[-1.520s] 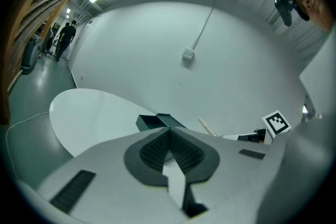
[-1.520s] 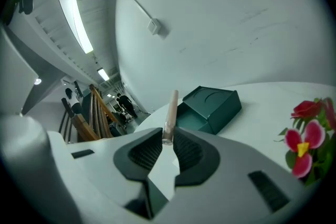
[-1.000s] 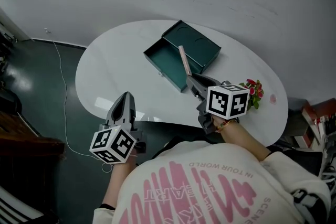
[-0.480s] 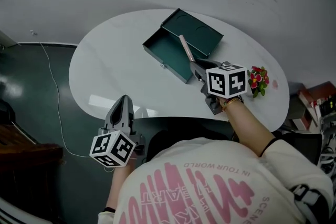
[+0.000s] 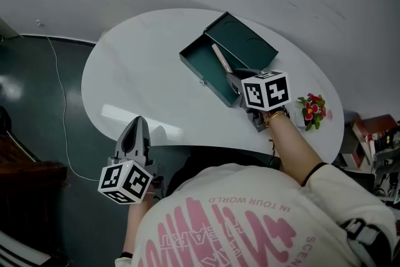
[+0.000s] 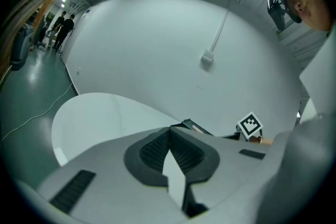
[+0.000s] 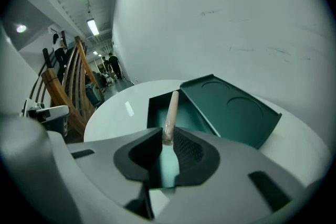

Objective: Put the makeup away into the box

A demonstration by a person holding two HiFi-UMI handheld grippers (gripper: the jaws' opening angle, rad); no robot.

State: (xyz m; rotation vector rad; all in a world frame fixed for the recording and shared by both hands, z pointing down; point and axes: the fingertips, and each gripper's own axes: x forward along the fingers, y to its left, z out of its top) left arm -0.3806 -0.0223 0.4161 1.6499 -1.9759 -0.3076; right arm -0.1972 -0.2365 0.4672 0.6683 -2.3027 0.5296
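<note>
The right gripper [image 5: 238,82] has pushed further over the open dark-green metal box [image 5: 201,55] at upper centre. Its jaws stand narrow, pinching a slim pink makeup tube [image 5: 220,59] that slants above the box's tray. The left gripper [image 5: 135,126], jaws pressed together and empty, hangs lower left at the near edge of the white oval table [image 5: 137,72].

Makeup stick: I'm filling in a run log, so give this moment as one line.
right gripper: shut on makeup stick | stick over open box | left gripper: shut, empty
</note>
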